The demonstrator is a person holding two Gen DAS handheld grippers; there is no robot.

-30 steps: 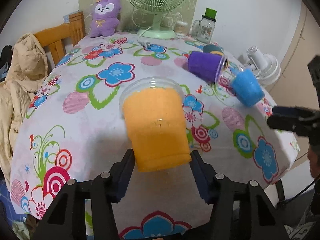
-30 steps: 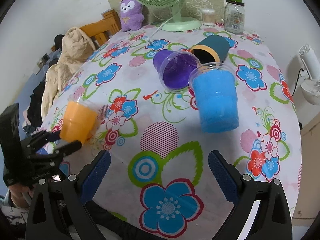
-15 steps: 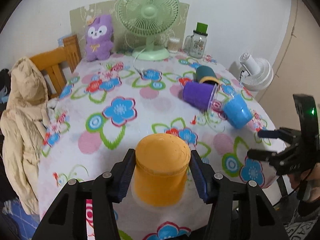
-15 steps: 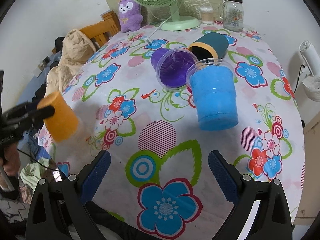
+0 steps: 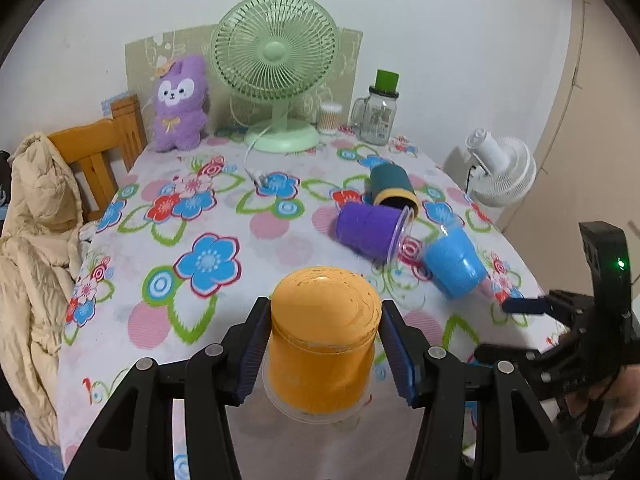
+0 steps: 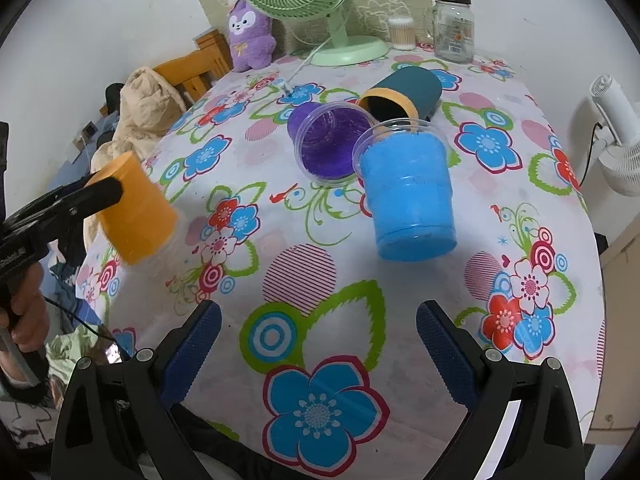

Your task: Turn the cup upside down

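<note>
My left gripper (image 5: pixel 324 348) is shut on an orange cup (image 5: pixel 322 340), base up and rim down, tilted, above the table's near edge. The cup also shows in the right wrist view (image 6: pixel 134 210), held at the left table edge. A blue cup (image 6: pixel 408 192) lies on its side in mid-table, next to a purple cup (image 6: pixel 330 142) and a dark teal cup (image 6: pixel 404 90), both on their sides. My right gripper (image 6: pixel 318 352) is open and empty, low over the near edge, short of the blue cup.
The flowered tablecloth (image 6: pixel 320 300) covers the round table. A green fan (image 5: pixel 276 64), purple plush toy (image 5: pixel 178 104), glass jar (image 5: pixel 380 114) and swab pot (image 5: pixel 330 118) stand at the back. A wooden chair with a beige coat (image 5: pixel 36 240) is left; a white fan (image 5: pixel 500 172) right.
My left gripper has turned the orange cup from lying rim-away to base up, and lifted back toward the table's near edge. The right gripper has barely moved.
</note>
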